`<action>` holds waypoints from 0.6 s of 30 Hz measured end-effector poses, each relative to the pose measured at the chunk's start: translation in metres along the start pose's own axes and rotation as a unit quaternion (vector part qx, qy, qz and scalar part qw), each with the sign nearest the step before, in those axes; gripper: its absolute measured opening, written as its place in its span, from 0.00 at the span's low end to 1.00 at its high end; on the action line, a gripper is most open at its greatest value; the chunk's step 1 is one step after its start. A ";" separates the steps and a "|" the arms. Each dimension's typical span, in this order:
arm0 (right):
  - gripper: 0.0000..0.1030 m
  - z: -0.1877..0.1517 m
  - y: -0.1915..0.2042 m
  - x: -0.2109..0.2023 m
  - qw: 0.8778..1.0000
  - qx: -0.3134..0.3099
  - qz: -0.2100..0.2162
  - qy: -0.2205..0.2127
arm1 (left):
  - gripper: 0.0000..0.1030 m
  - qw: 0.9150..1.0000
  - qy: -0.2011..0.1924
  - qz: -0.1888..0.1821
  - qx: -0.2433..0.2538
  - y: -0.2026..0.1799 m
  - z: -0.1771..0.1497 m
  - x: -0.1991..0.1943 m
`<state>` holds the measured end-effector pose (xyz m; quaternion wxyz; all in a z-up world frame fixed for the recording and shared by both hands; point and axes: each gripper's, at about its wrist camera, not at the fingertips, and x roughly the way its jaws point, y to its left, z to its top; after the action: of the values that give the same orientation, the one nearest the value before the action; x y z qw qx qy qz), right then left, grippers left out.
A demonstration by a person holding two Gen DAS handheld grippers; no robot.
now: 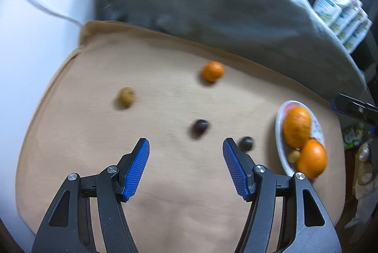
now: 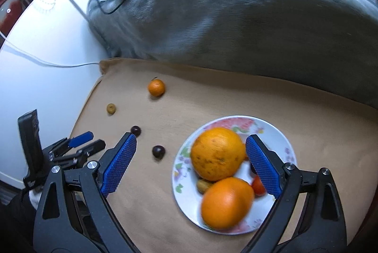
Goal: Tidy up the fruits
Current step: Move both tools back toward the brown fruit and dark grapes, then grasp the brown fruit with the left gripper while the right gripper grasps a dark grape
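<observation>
Left wrist view: the left claw [image 1: 186,146] is spread wide and empty above a tan cushion [image 1: 94,135]. A dark plum [image 1: 199,127] lies just ahead, between the fingertips' lines; a second plum [image 1: 245,143] sits beside the right finger.

Right wrist view: the right claw [image 2: 190,143] gapes wide, empty, over a floral plate [image 2: 271,132] holding two oranges [image 2: 217,152]. The loose plums lie to its left, nearer the left claw.
</observation>
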<state>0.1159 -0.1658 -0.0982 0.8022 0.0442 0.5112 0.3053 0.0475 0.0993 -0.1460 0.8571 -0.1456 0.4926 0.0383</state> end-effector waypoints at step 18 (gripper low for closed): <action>0.70 0.004 0.094 0.075 0.990 -0.123 0.032 0.063 | 0.51 0.999 0.007 0.015 -0.038 0.064 0.033 0.042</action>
<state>0.0990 -0.0486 -0.1199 0.7573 -0.0575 0.5178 0.3938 0.0830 0.1668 -0.1800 0.8467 -0.1710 0.4990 0.0689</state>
